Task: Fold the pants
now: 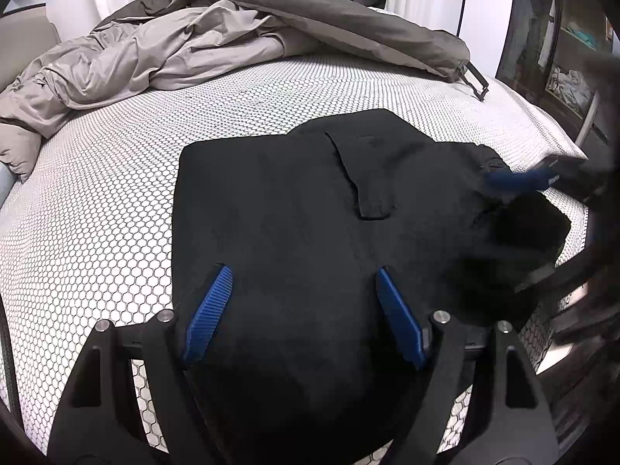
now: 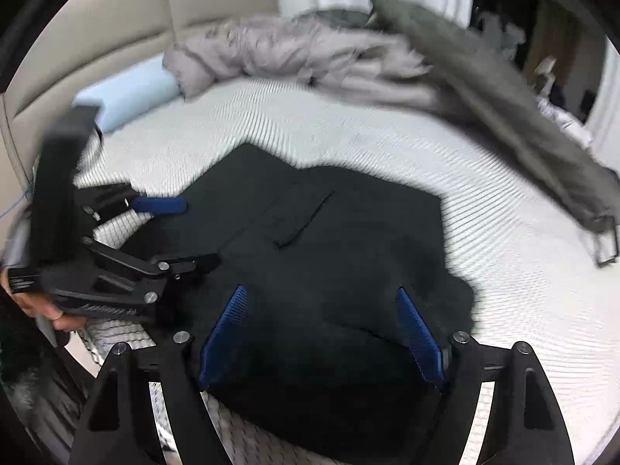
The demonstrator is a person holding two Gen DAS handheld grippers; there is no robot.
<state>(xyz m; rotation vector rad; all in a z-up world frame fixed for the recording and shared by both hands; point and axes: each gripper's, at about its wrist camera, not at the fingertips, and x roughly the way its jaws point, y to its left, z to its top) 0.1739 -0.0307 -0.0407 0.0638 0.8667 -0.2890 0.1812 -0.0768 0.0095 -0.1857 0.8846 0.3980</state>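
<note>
Black pants (image 1: 290, 201) lie folded into a flat block on the white honeycomb-patterned bed (image 1: 116, 193), with a pocket flap showing on top. My left gripper (image 1: 303, 269) stands open over the near part of the block, and its blue pads pinch no cloth. In the right wrist view the pants (image 2: 348, 240) fill the middle, and my right gripper (image 2: 321, 290) is open above their near edge, holding nothing. The left gripper (image 2: 186, 232) shows at the pants' left side, held by a hand (image 2: 50, 310). A blurred blue finger (image 1: 519, 180) of the right gripper shows at the pants' right corner.
A crumpled light grey duvet (image 1: 135, 58) and a dark grey cover (image 1: 329, 11) are heaped at the far side of the bed. A padded beige headboard (image 2: 116, 38) and a pale blue pillow (image 2: 128, 93) are at the left. Dark shelving (image 1: 562, 38) stands beyond the bed's right edge.
</note>
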